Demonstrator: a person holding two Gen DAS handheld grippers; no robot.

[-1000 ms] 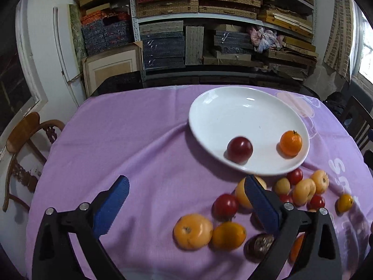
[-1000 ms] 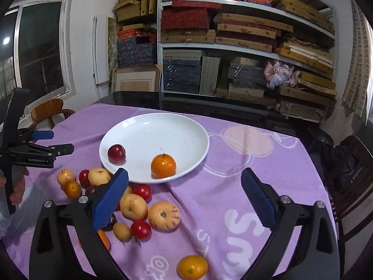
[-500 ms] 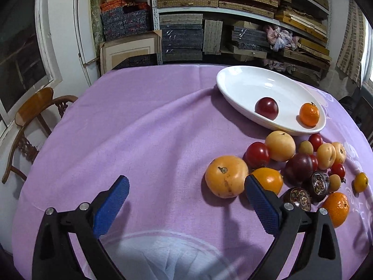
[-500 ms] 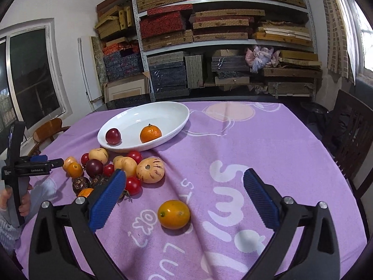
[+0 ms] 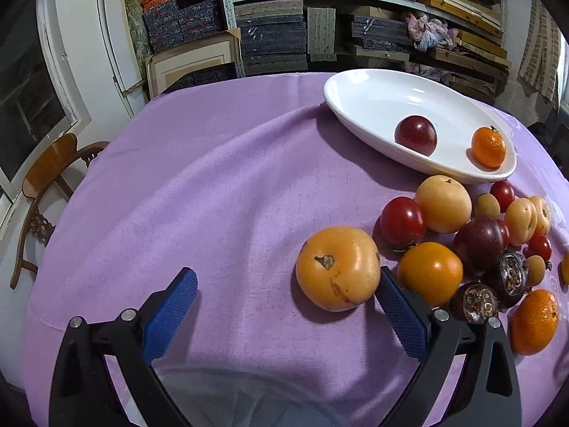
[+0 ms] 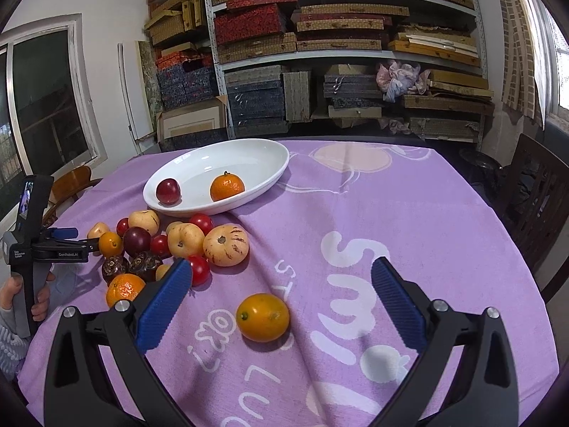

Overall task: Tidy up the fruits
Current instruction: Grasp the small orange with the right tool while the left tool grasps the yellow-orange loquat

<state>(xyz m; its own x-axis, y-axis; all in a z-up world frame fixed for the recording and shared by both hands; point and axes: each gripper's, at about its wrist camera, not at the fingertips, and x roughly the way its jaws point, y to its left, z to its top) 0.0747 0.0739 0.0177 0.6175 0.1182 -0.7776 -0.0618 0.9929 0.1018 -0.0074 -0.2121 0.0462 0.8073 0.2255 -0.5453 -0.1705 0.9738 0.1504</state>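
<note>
left gripper (image 5: 284, 291): fingers spread wide, empty, low over the worktop (image 5: 213, 185)
left target: big orange tomato (image 5: 338, 268), ahead and toward the right finger (image 5: 400, 311), which sits just beside its right flank; left finger well apart from it
left shape: roundish, slightly squat, stem scar facing the camera; no real long axis
left room: bare purple cloth to the left of the tomato, open for sliding in; tight on the right, a smaller orange fruit (image 5: 430, 272) close behind the right finger
fruit pile (image 5: 490, 235): red tomatoes, pale round fruit, dark plums and halved dark fruit bunched near the plate (image 5: 359, 96)
plate: white, oval, holds a dark red plum (image 5: 416, 135) and a mandarin (image 5: 488, 146); most of it bare, long axis running away to the left
right gripper (image 6: 281, 288): fingers wide apart, holding nothing
right target: lone orange fruit (image 6: 263, 316), sits apart from the pile, between the fingers, nearer the left one
nearer hand: judged right gripper for the lone fruit, left gripper for the big tomato
right room: open cloth all round the lone fruit; clear run to the plate past the striped pale fruit (image 6: 225, 244)
edge risk: round fruit may roll if nudged; worktop rim near on the left gripper's side
</note>
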